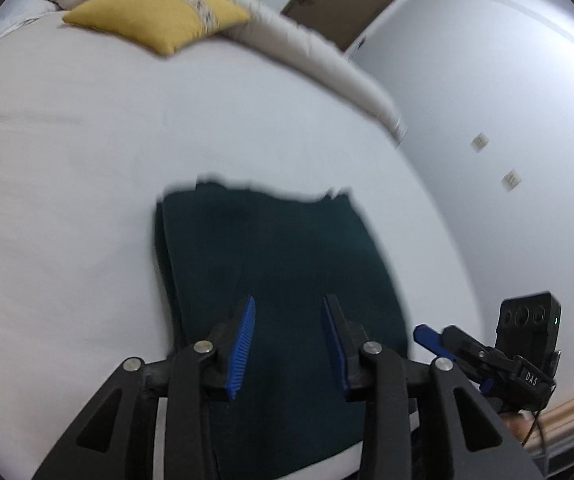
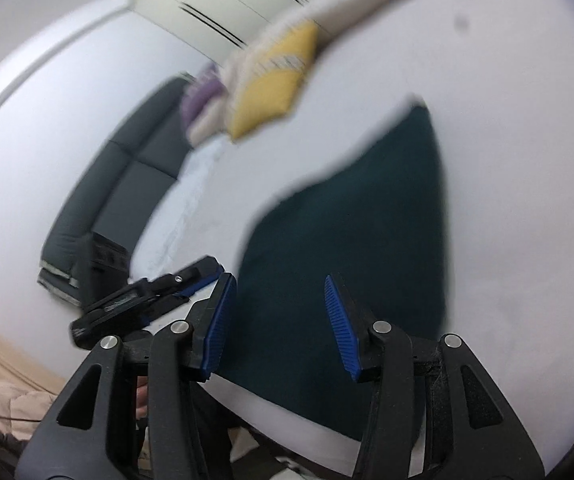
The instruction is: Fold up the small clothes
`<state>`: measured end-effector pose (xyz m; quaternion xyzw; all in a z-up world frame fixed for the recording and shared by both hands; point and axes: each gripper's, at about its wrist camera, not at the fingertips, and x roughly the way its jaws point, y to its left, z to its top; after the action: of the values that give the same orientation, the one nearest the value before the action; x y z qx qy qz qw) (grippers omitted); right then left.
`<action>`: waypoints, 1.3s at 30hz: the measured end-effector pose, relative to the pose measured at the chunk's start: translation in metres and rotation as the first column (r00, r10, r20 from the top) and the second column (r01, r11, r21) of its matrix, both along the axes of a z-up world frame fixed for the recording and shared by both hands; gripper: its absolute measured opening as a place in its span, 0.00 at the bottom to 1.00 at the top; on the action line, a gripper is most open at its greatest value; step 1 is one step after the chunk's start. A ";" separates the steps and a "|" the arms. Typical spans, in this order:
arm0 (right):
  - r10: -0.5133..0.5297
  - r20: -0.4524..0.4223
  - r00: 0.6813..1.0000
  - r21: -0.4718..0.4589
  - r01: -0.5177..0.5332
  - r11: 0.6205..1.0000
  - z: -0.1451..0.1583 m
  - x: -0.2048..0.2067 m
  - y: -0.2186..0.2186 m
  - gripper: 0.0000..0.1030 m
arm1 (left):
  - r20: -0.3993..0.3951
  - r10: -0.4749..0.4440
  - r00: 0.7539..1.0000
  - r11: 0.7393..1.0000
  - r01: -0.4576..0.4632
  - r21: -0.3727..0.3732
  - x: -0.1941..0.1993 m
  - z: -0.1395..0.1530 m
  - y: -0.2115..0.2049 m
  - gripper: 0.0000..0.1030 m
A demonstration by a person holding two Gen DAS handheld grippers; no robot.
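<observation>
While the green cloth (image 1: 279,264) (seemingly folded) lies flat on the bed (image 1: 87,168), both grippers, left (image 1: 289,344) and right (image 2: 279,328), hover open, empty.

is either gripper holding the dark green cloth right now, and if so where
Nothing is held. The left gripper and the right gripper both stand open above the dark green cloth, which lies folded on the bed.
</observation>
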<state>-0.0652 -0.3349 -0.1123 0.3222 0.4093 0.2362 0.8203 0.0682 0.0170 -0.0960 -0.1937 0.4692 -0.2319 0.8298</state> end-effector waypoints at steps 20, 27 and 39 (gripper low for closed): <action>-0.228 0.152 0.962 -0.390 0.270 0.880 0.054 -0.063 -0.035 0.46 | 0.384 0.168 0.908 0.924 -0.281 0.259 -0.054 0.063 0.010 0.93; -0.278 0.539 0.795 -0.458 0.554 0.695 0.145 -0.112 0.003 1.00 | 0.703 0.163 0.693 0.804 -0.506 0.312 -0.114 0.135 -0.005 1.00; -0.279 0.684 0.673 -0.376 0.654 0.656 0.230 -0.166 0.031 1.00 | 0.720 0.173 0.672 0.795 -0.527 0.301 -0.146 0.172 -0.006 1.00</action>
<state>-0.2313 -0.3038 0.1178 0.0605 0.0927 -0.0516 0.9925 -0.0783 0.0113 0.0764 0.0265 0.1395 0.0107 0.9898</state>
